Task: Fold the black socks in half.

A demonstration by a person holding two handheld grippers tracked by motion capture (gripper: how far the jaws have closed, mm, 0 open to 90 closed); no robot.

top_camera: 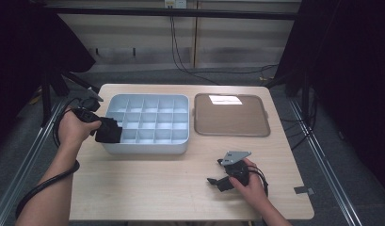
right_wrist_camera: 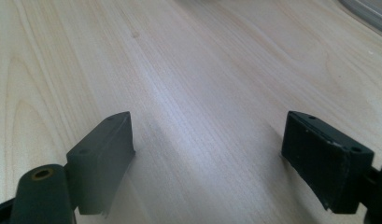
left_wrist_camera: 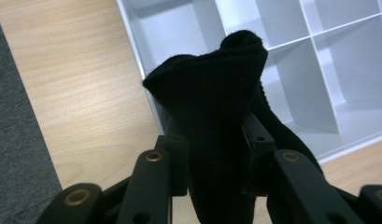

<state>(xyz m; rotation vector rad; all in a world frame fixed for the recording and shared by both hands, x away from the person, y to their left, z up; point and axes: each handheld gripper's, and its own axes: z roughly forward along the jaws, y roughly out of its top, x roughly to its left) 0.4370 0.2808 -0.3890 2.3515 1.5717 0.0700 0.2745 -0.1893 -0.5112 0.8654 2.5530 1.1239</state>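
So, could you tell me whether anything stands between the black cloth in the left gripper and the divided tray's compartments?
Nothing visible does. The left gripper holds the black cloth right at the near left wall of the divided tray, and the compartments past it look empty. The low wall itself is all the cloth would need to pass over.

Lab recording bay: wooden table [top_camera: 180, 188] on grey floor, black curtains [top_camera: 350, 70] at sides, metal rails [top_camera: 326, 169], wall cables [top_camera: 180, 56].
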